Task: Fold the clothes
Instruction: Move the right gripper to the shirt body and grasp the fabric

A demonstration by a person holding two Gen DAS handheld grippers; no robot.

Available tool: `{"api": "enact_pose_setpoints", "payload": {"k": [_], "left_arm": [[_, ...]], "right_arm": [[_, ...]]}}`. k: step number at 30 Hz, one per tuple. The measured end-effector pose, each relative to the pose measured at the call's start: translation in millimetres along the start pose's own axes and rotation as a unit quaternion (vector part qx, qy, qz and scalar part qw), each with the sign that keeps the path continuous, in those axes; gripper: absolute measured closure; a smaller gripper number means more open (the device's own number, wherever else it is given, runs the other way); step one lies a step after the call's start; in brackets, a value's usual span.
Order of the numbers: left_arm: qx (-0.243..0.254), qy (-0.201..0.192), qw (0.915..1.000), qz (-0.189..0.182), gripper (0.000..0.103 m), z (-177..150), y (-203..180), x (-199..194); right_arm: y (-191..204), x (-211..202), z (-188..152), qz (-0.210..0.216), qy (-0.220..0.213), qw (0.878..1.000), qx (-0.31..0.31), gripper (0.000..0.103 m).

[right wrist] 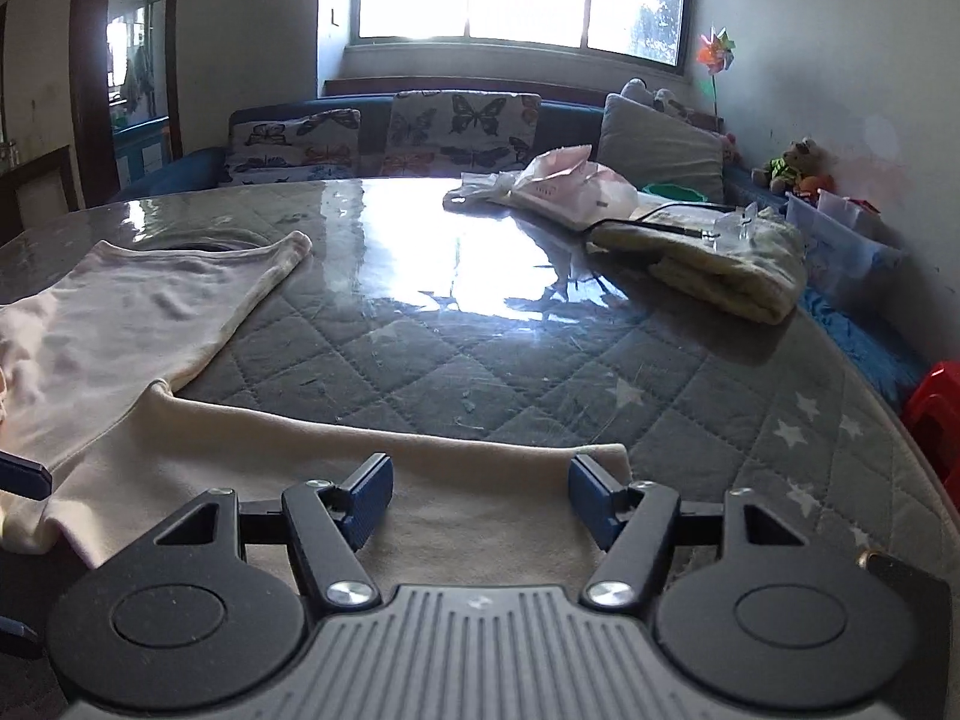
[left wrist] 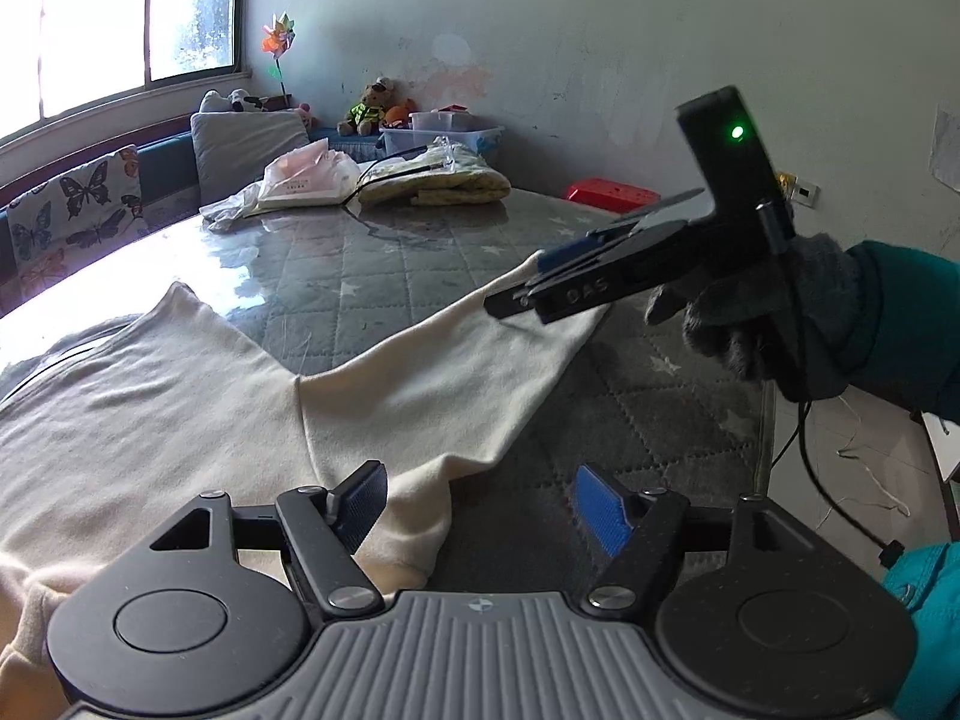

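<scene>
A cream garment (left wrist: 180, 408) lies spread across the lower left of the frame on a quilted grey table (right wrist: 540, 348), one sleeve (left wrist: 456, 360) stretching right. The left gripper (left wrist: 480, 504) and right gripper (right wrist: 480, 498) hover over it, jaws apart, gripping nothing.

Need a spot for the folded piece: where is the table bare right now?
Bare quilted table lies in the middle, between the cream garment and the folded yellowish cloth; also at the starred right edge beyond the sleeve end. The far right corner is crowded by the plastic bags and a cable.
</scene>
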State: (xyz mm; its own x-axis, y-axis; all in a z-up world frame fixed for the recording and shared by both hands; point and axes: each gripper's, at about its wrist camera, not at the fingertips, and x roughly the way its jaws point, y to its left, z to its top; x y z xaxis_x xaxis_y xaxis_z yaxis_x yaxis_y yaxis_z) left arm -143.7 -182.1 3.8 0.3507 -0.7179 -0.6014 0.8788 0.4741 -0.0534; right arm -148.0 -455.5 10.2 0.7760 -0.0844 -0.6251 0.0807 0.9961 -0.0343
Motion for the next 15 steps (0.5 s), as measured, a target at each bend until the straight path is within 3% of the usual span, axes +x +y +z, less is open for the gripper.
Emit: {"api": "enact_pose_setpoints", "payload": {"k": [10, 15], "left_arm": [[0.015, 0.020, 0.9994, -0.024, 0.028, -2.7, -11.1, 14.8], [0.015, 0.020, 0.9993, -0.027, 0.028, -4.2, -15.0, 13.2]], "right_arm": [[-38.8, 14.9, 3.3, -0.019, 0.007, 0.998, 0.051, 0.034], [-39.5, 30.1, 14.1, -0.020, 0.006, 0.999, 0.037, 0.034]]}}
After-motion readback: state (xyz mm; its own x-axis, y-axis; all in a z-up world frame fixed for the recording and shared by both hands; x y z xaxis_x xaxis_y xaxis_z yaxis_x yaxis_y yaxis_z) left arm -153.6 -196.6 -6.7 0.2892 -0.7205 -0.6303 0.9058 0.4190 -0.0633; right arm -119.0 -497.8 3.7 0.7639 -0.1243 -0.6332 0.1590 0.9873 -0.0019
